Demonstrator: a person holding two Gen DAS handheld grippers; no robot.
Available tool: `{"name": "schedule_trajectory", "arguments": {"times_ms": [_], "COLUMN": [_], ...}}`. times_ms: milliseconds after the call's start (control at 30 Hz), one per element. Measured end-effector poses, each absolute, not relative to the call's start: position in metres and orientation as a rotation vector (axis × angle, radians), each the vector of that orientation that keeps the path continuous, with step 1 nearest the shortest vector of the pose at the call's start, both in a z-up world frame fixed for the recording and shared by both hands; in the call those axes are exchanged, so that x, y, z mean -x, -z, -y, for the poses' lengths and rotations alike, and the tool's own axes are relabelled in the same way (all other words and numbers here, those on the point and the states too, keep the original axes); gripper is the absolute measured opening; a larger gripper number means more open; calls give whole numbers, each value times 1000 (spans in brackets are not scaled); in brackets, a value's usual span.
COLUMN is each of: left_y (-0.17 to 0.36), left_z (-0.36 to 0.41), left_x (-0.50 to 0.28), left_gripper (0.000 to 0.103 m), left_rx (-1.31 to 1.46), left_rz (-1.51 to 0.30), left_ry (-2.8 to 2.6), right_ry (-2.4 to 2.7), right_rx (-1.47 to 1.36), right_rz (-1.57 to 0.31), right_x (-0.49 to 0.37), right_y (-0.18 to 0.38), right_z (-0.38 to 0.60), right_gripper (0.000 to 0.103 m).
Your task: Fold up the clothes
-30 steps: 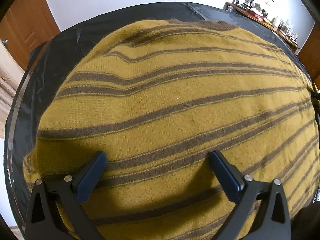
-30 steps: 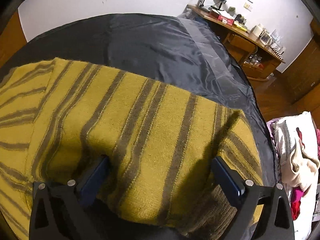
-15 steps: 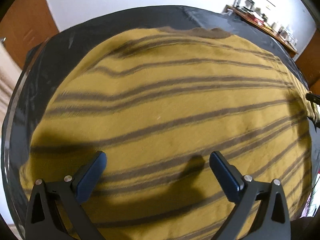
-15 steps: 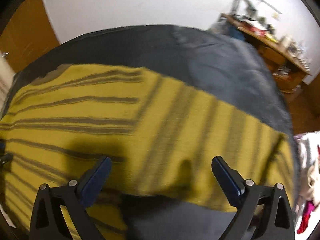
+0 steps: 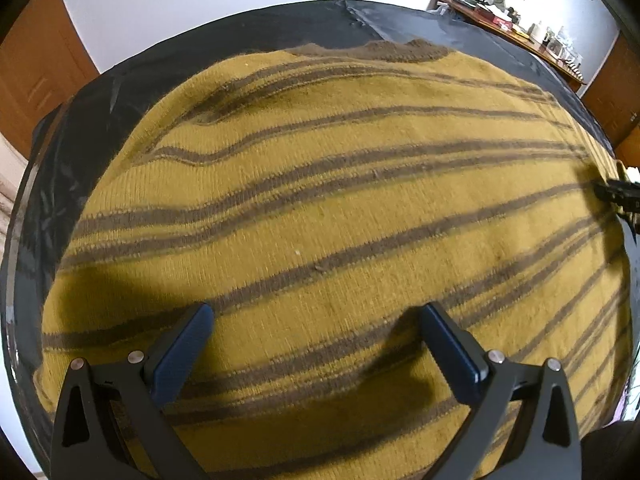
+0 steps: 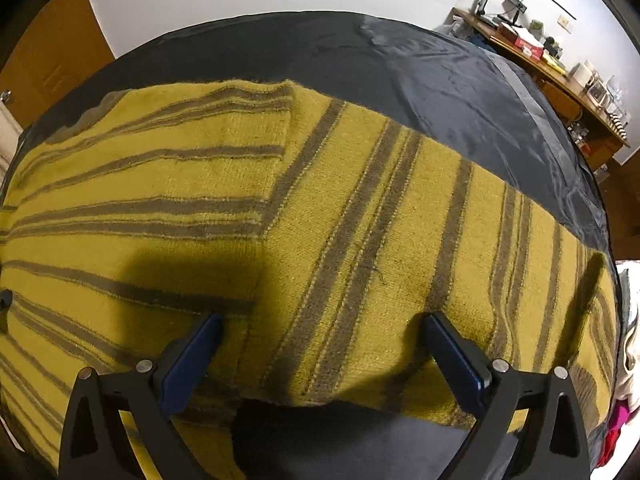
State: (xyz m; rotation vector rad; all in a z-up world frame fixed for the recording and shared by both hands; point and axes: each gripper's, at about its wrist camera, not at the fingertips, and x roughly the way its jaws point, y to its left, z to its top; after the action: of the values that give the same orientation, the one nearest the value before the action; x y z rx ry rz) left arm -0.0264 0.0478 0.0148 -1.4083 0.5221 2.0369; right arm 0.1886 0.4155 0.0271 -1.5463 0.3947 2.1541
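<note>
A mustard-yellow sweater with thin brown stripes lies spread flat on a dark cloth-covered surface. Its brown ribbed hem faces the far wall. My left gripper hovers open over the sweater's near part, nothing between its blue pads. In the right wrist view the sweater's sleeve stretches out to the right from the body. My right gripper stands open above the sleeve near its lower edge, holding nothing. The other gripper's tip shows at the left view's right edge.
The dark cloth surface extends beyond the sweater toward a white wall. A wooden desk with clutter stands at the far right. A pile of white and pink clothes lies at the right edge. Wooden doors stand at the left.
The right gripper swung left and then settled over the sleeve, which now lies flat and spread out. The left gripper stayed over the sweater body with only slight shifts. Both stayed open.
</note>
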Motion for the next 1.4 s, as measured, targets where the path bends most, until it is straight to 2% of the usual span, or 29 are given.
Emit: {"name": "schedule_trajectory", "arguments": {"times_ms": [267, 433, 600, 833, 1233, 1400], "left_y": [-49, -52, -26, -14, -10, -42], "left_z": [-49, -37, -50, -75, -90, -55], "left_x": [97, 141, 162, 173, 182, 167], "left_gripper": [103, 103, 103, 103, 103, 103], "left_rx": [1416, 1456, 1530, 1480, 1471, 1471], "left_rz": [-255, -161, -195, -366, -377, -350], "left_ry": [-2120, -2150, -2179, -2270, -2276, -2254], "right_ry": [-2143, -2135, -2123, -2103, -2094, -2098], "right_rx": [1538, 1518, 1510, 1505, 1498, 1496], "right_rz": [-405, -412, -421, -433, -440, -438], "right_x": [-189, -189, -191, -189, -186, -190], "right_y": [-26, -26, -26, -25, -27, -27], "right_z": [-421, -417, -413, -412, -395, -393], "right_gripper": [102, 102, 102, 102, 102, 102]}}
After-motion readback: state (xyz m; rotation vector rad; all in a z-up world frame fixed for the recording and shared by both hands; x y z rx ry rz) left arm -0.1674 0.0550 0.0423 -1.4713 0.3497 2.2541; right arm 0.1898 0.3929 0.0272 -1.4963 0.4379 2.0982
